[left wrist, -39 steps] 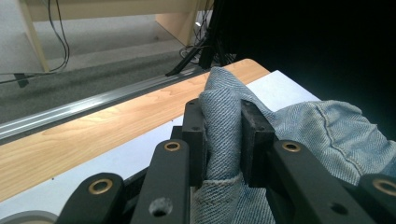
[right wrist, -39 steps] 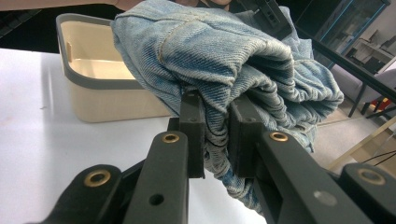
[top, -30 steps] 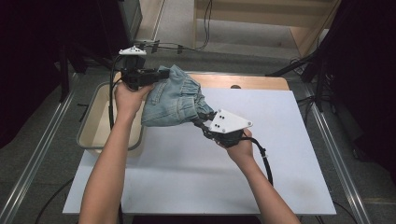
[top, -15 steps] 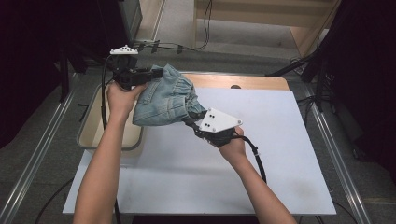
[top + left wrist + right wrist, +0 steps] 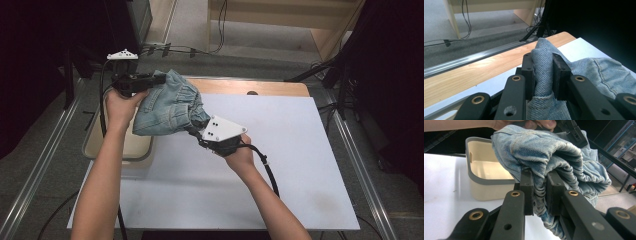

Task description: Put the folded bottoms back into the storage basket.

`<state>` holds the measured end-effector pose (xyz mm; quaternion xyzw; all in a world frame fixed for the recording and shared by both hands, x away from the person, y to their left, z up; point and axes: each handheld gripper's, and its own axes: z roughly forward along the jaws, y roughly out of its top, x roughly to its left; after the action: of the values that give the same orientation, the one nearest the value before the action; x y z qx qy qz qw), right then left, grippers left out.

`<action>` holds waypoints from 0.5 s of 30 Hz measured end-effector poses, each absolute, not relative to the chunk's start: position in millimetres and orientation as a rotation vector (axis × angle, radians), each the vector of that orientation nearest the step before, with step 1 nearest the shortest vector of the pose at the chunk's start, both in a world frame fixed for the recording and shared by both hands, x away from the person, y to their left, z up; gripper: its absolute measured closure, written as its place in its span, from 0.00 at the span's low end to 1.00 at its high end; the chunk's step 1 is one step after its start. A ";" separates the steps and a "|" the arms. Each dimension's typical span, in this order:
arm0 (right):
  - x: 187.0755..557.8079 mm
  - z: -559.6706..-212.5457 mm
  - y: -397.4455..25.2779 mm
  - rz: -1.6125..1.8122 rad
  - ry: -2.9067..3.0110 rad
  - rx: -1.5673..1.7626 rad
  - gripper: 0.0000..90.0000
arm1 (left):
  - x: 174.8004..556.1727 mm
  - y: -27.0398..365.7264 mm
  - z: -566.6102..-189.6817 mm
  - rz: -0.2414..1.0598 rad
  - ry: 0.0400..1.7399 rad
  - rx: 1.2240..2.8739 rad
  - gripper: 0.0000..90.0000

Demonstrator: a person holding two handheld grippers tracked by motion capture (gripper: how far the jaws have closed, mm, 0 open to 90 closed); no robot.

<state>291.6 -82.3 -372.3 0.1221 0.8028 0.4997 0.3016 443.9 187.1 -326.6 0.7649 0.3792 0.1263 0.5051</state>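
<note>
A light-blue denim garment (image 5: 167,106) hangs bunched in the air between both grippers, over the table's left part. My left gripper (image 5: 159,80) is shut on a fold of the denim (image 5: 543,72) at its upper left. My right gripper (image 5: 192,129) is shut on another bunched fold of the denim (image 5: 541,182) at its lower right. In the right gripper view the garment (image 5: 554,152) hangs beside the beige bin (image 5: 486,178), and the other hand's fingers (image 5: 544,123) show above it.
A beige bin with a grey rim (image 5: 100,150) sits at the table's left edge, partly under the garment. The white table mat (image 5: 280,165) lies in front of a wooden strip (image 5: 260,87). Metal rails (image 5: 355,165) run along both sides. Cables (image 5: 265,167) trail from the grippers.
Both grippers have carried the denim garment leftward, toward the bin. The left gripper has moved farther left and the right gripper followed, both still shut on the cloth.
</note>
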 end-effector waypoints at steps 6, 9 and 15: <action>292.8 -373.7 -76.6 1.326 2.135 0.318 0.86 | 443.8 192.2 -326.9 0.314 0.920 1.850 0.84; 293.2 -373.8 -74.1 1.329 2.135 0.319 0.86 | 443.8 194.9 -327.1 0.314 0.923 1.852 0.84; 293.9 -373.3 -68.1 1.333 2.137 0.312 0.86 | 443.3 201.5 -327.2 0.321 0.925 1.855 0.84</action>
<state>293.9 -68.1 -373.3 0.1174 0.8040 0.5015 0.2971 443.3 201.5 -327.2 0.7667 0.3822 0.1327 0.4985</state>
